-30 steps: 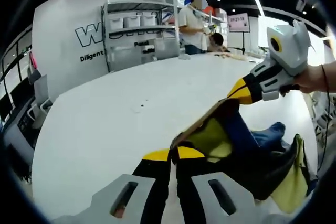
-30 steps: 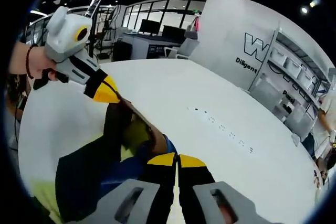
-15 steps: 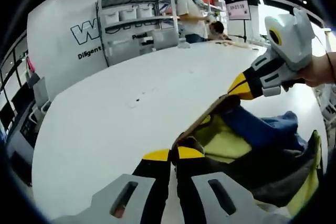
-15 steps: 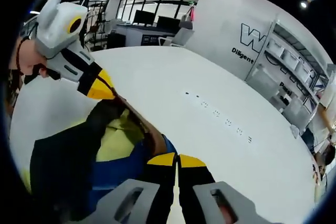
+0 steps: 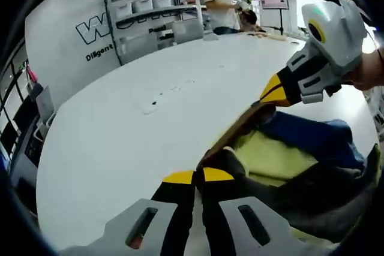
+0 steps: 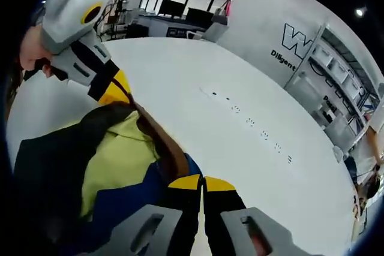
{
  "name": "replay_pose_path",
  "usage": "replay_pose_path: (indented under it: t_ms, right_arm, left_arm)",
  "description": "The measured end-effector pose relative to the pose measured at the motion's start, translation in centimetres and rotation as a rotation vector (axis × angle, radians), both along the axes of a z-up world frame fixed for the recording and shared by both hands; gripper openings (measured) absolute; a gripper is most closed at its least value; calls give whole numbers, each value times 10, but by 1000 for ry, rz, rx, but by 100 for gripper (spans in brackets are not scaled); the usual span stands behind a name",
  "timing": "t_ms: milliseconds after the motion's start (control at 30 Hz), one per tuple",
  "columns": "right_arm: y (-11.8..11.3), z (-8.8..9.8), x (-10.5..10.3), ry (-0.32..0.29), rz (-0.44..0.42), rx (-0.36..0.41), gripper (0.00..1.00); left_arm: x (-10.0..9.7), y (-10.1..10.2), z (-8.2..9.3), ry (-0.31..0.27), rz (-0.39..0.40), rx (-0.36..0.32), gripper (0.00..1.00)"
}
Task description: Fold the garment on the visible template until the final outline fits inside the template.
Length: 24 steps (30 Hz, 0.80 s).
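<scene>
Garment: a jacket (image 5: 282, 160) in black, yellow-green and blue, bunched on the white table (image 5: 120, 130), with a brown-edged hem stretched taut between the 2 grippers.
Left gripper (image 5: 198, 176): jaws pressed together on 1 end of that hem, likely to keep the edge straight for a fold.
Right gripper (image 6: 203, 183): jaws closed on the other end of the hem, beside the blue panel; seen from the left gripper view (image 5: 273, 93) it pinches the far corner.
Why held so: with both ends pinched, the hem forms 1 straight line, so the cloth hangs from it and can be carried over as 1 flap.
Template: cannot be made out; the table around the jacket looks plain white apart from small dark marks (image 6: 252, 124).
Progress: judged midway, since the jacket is loose and rumpled, not a flat outline.
Background: shelves (image 5: 150, 16) and a person (image 5: 219, 1) stand at the table's far side, well apart from the work.
</scene>
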State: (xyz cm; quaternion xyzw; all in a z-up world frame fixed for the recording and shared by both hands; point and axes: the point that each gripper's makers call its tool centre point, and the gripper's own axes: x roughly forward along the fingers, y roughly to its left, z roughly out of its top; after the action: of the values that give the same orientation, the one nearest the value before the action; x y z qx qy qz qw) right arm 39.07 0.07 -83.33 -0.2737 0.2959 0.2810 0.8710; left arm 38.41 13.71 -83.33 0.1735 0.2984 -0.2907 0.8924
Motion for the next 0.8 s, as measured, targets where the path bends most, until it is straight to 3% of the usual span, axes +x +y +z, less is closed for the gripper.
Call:
replay_pose_path:
  t_ms: [167,300,400,567,700,800]
  right_arm:
    - [-3,-9,4,18,3,-12,0]
    - [-1,-10,7,10,37,-42,0]
    - [-2,-11,8,17,34,-49,0]
    - [-4,-14,11,20,24,-50,0]
    - [-6,-16,14,17,28,-61,0]
    - [-7,-14,14,27,7,-41,0]
  left_arm:
    - [1,-4,-3,16,9,3,0]
    - [2,-2,-10,5,-23,59,0]
    - [5,-1,-8,8,-8,47,1]
    - [9,-3,-8,-32,-35,78,1]
    - [10,-4,-7,-29,-32,60,1]
    - [11,-4,-7,-2,9,-1,1]
